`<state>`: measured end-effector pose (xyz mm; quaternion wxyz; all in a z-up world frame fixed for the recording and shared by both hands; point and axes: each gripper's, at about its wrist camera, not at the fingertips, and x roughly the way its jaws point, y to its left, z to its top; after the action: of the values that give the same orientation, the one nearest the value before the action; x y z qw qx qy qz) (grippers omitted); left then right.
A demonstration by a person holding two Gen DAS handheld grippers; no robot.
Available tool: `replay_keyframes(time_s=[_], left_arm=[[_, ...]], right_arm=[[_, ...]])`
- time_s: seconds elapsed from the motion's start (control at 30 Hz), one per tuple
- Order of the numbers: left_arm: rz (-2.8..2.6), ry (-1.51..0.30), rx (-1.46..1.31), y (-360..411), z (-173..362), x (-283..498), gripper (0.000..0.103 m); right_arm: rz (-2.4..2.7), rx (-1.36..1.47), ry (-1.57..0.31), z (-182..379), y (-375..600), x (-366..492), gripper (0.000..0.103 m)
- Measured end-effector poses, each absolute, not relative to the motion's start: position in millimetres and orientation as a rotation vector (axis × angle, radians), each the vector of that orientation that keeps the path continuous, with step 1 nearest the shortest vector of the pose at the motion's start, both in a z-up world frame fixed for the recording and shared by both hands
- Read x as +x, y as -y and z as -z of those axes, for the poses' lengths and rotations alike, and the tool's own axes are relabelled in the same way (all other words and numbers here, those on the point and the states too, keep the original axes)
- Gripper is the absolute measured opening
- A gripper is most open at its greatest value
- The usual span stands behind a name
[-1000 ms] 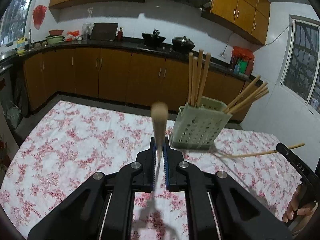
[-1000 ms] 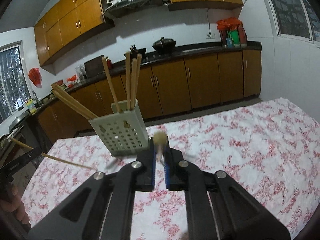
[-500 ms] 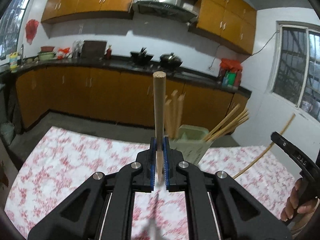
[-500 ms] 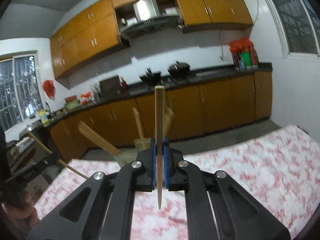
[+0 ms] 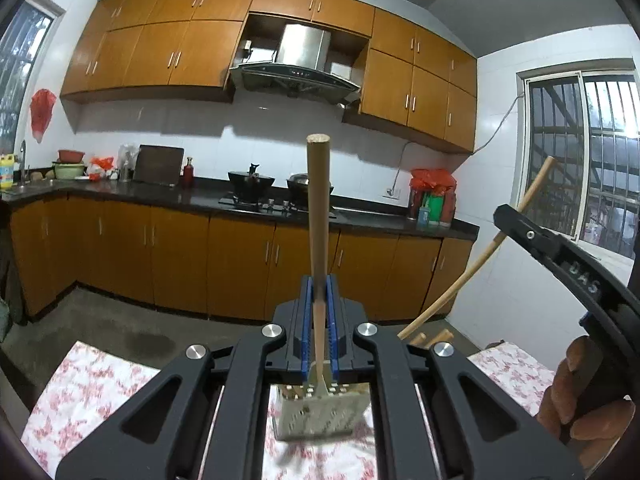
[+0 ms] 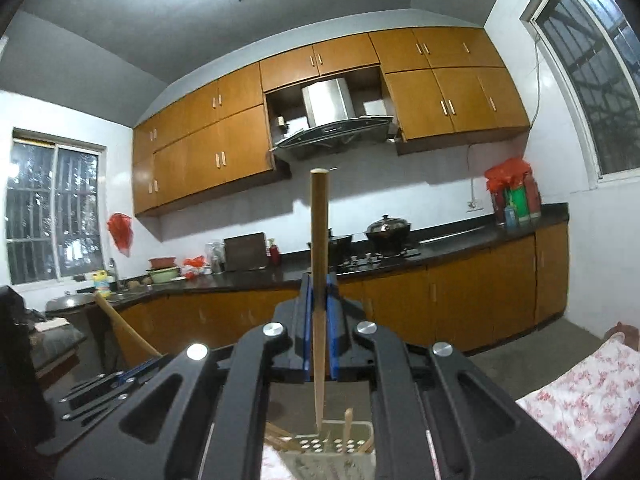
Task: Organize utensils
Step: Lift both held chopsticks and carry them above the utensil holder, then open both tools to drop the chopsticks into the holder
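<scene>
At the far left a window sits in the white wall, with a red bag hanging beside it. Brown cupboards and a steel hood run along the far wall above a dark worktop with pots on the stove.

The left gripper is clenched on a wooden chopstick, which stands upright between its blue pads, blunt end up and thin end down. Below it, near the camera, a pale perforated holder stands on the table with the flowered cloth; more sticks show at its right rim.

To the right, the right gripper is likewise clamped on a second chopstick, upright, its thin tip hanging just above the holder's open top. A hand holds that gripper's handle at the right edge of the left view, its chopstick slanting up toward the barred window.
</scene>
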<state>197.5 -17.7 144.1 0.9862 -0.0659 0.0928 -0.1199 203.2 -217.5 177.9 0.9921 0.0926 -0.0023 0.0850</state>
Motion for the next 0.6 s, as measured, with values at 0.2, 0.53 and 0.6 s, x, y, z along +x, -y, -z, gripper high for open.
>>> replay_keyframes(time_s=[0.2,0.53,0.6], left_arm=[[0.229,-0.22,-0.136,25,-118,231,0.008],[0.239,-0.286,-0.141,25,-91,242,0.008],[0.245,-0.285,-0.147,24,-93,238,0.008]], right_arm=[[-0.138,0.16,-0.1,-148,214,251,0.008],[-0.15,0.146,-0.212,-113,211,278,0.009],[-0.149,0.143,-0.212,-111,210,278,0.017]])
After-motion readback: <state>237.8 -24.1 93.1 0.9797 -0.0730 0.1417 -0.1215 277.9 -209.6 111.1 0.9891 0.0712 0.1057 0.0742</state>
